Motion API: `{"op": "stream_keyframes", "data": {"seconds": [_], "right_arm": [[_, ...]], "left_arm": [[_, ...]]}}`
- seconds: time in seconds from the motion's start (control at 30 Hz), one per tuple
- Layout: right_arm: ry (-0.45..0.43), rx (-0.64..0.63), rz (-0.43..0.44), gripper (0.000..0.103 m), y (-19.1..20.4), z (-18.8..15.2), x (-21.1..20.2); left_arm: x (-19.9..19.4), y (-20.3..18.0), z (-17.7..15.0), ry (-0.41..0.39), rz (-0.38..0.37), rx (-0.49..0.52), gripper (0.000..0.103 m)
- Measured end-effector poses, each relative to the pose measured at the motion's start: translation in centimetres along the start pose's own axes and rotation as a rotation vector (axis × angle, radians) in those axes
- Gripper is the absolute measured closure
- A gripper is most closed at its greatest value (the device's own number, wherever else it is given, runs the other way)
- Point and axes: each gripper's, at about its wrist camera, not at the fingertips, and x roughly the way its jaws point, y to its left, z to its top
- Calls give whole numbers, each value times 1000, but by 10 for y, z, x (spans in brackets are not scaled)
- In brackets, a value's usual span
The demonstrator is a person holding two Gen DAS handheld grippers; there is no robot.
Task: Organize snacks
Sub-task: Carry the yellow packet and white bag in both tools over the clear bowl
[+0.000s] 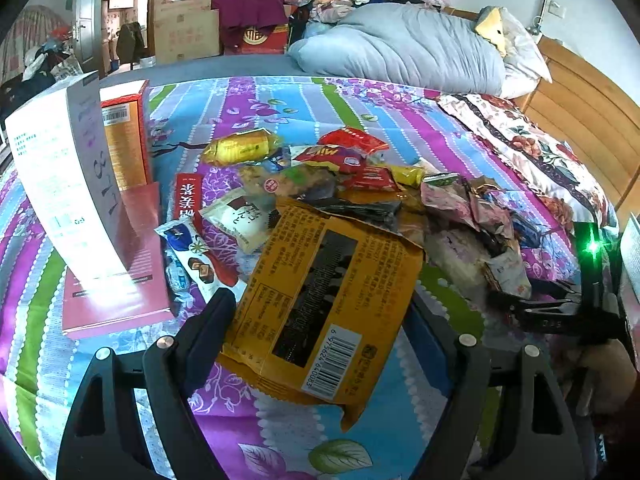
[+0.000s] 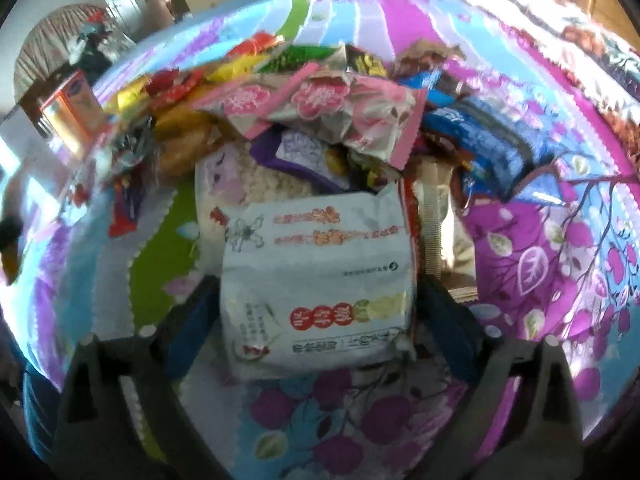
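**Both grippers on packets at the snack pile**

Orange packet [image 1: 324, 312] lies flat on the bed [image 1: 360, 440], barcode end toward us, long axis running away from the left gripper [image 1: 320, 320] into the snack pile [image 1: 340, 184]. Our left fingers [image 1: 208, 320] bracket it on both sides, the near-side finger touching its edge; the other is partly hidden behind the packet, so we judge a grip is closing or just made, cannot tell firmly. White packet [image 2: 320, 280] sits between the right gripper [image 2: 320, 312] fingers [image 2: 192, 320], long axis pointing forward toward the heap; the fingers stand narrow against its sides, and we read it as held, though blur limits certainty. Pink flower-print packets [image 2: 320, 108] and a blue packet [image 2: 488, 140] are piled just beyond it. Off to the left stand a white box [image 1: 60, 184] and an orange box [image 1: 124, 136], with a red flat box [image 1: 120, 280] beside them, well apart from the right gripper. Left hand is nearer those boxes, so we judge the orange packet goes that way first
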Motion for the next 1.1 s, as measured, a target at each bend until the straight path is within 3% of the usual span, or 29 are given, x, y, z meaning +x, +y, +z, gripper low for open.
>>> {"op": "stream_keyframes", "data": {"seconds": [0.03, 0.07, 0.37, 0.47, 0.53, 0.6, 0.67, 0.73, 0.77, 0.83, 0.87, 0.93, 1.0, 1.1], "right_arm": [[-13, 11, 24, 18, -2, -1, -4], [-13, 39, 71, 23, -6, -2, -8], [-213, -27, 104, 23, 18, 8, -91], [-287, -96, 113, 23, 45, 28, -115], [-318, -140, 123, 23, 66, 41, -121], [-313, -165, 140, 23, 79, 49, -119], [-293, -168, 168, 23, 88, 52, -116], [-275, -169, 196, 23, 91, 51, -114], [-264, -178, 202, 23, 93, 46, -112], [-242, -181, 204, 23, 94, 35, -110], [-232, -175, 208, 23, 93, 31, -109], [-210, -152, 216, 23, 88, 21, -107], [-193, -135, 217, 23, 84, 14, -106], [-171, -123, 218, 22, 80, 9, -102]], "left_arm": [[-1, -1, 0, 0, -2, 0, 19], [-3, 0, 0, -3, -6, -2, 19], [-40, 5, 12, -103, 9, -17, 26], [-56, 16, 21, -139, 23, -33, 41], [-61, 28, 25, -133, 18, -48, 63], [-61, 44, 24, -110, 11, -81, 65], [-57, 60, 17, -54, -14, -120, 60], [-46, 65, 3, 33, -63, -131, 31], [-44, 60, -5, 50, -94, -108, 25], [-35, 38, -28, 105, -206, 38, 14], [-26, 27, -39, 141, -227, 113, 13], [-9, 13, -52, 202, -199, 187, 13], [-1, 4, -57, 181, -215, 213, 13], [15, 5, -58, 157, -145, 185, 13]]}}
